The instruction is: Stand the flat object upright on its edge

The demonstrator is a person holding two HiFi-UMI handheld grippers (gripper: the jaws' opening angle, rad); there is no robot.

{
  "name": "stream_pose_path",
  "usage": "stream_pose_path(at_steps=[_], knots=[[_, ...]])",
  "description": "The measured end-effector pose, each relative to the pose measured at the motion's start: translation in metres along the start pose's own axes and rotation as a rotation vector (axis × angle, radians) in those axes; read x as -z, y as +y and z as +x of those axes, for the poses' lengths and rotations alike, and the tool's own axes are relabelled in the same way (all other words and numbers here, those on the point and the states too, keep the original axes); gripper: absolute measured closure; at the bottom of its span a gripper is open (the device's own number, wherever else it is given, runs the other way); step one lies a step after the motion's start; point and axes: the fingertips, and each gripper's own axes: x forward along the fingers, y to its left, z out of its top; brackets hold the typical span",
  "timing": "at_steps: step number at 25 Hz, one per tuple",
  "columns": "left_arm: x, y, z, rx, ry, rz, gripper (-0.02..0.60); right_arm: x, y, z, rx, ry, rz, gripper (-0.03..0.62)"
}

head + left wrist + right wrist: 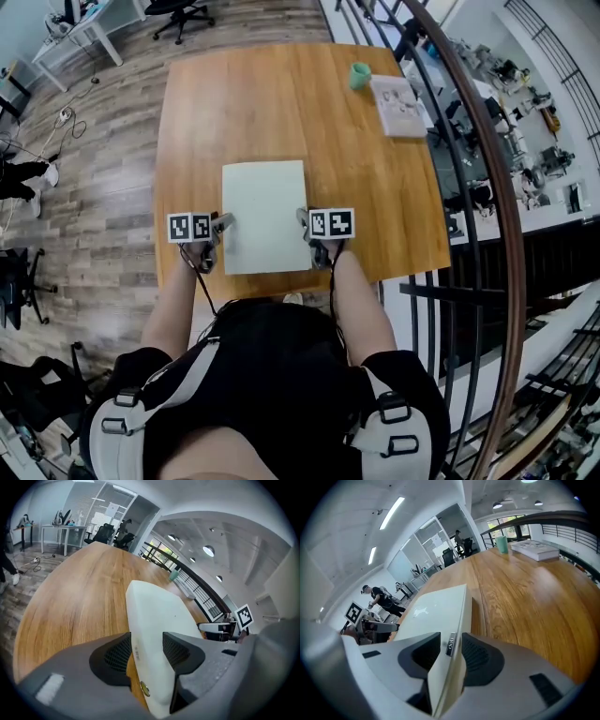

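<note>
Two grippers straddle the flat object, by its look a closed laptop (265, 214). It lies flat on the wooden table (375, 187), near the person's edge and roughly centred.

The left gripper (223, 225) sits at the laptop's left side edge and the right gripper (307, 225) at its right, both towards the near corners. Each gripper view shows the jaws spread wide w/ the edge between the pads. The pads sit v. close to the casing but don't seem to press, so neither looks like a real grip yet.

Handling (a judgement): the laptop is prob. stiff, so no sag when tipped, and of moderate weight, hence two grippers. The pale casing looks smooth and prob. slippery against the pads, esp. at a thin, rounded edge. It is fragile too: hard clamping or a topple once upright could hurt the screen or hinge. The best hold is likely across the full thickness at both side edges, so the lid can't swing open. It could then be pivoted up on one long edge and steadied before letting go.

Writing:
- A small metallic badge on the right edge and fine print on the left edge are both too small to read.
- A faint pale mark on the lid can't be identified.
- The book (400, 105) beside the green cup (360, 75) at the far right has an illegible cover.
</note>
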Motion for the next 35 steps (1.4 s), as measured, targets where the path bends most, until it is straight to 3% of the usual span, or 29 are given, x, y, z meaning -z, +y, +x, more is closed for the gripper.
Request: stream_pose_path(at_steps=[6, 13, 18, 26, 30, 35], knots=[[0.007, 0.003, 0.010, 0.115, -0.001, -0.173, 0.385, 0.004, -0.004, 0.010, 0.005, 0.009, 0.059, 0.464], [0.014, 0.013, 0.023, 0.241, -0.011, -0.321, 0.368, 0.005, -0.010, 0.019, -0.024, 0.078, 0.088, 0.445], [0.009, 0.012, 0.024, 0.224, -0.002, -0.284, 0.371, 0.002, -0.012, 0.021, -0.069, 0.083, 0.129, 0.446], [0.015, 0.001, 0.015, 0.255, 0.049, -0.293, 0.382, -0.001, -0.012, 0.017, 0.000, 0.057, 0.137, 0.456], [0.003, -0.013, -0.003, 0.302, -0.017, -0.254, 0.382, -0.010, -0.003, 0.003, 0.000, 0.016, 0.118, 0.456], [-0.033, -0.022, -0.029, 0.303, -0.124, -0.149, 0.382, -0.058, 0.023, -0.017, -0.034, -0.111, 0.016, 0.457]])
